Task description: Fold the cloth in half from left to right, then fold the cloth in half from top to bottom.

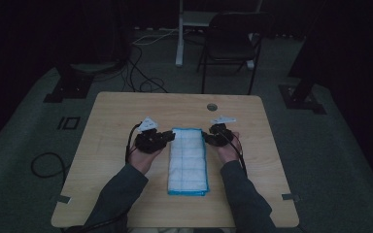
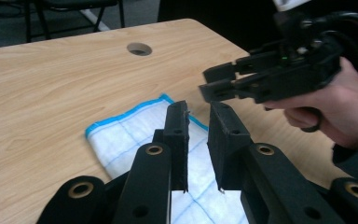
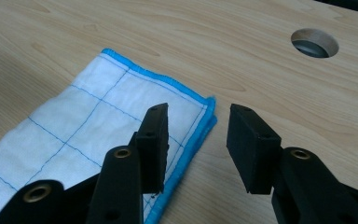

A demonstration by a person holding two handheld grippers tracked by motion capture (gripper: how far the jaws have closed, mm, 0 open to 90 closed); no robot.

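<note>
Cloth (image 1: 188,160) (folded, blue-edged) lies flat between left gripper (image 1: 169,137) and right gripper (image 1: 207,137), both open, empty.

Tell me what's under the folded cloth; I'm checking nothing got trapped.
The folded cloth lies flat on the wooden table; bare wood shows around it. Anything beneath or between its layers is covered.

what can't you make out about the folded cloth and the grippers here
- Cloth layer count: high view too small and dim.
- Cloth's near end: left gripper view, hidden behind that gripper's jaws.
- Cloth's far side: right gripper view, cut off at the left edge.
</note>
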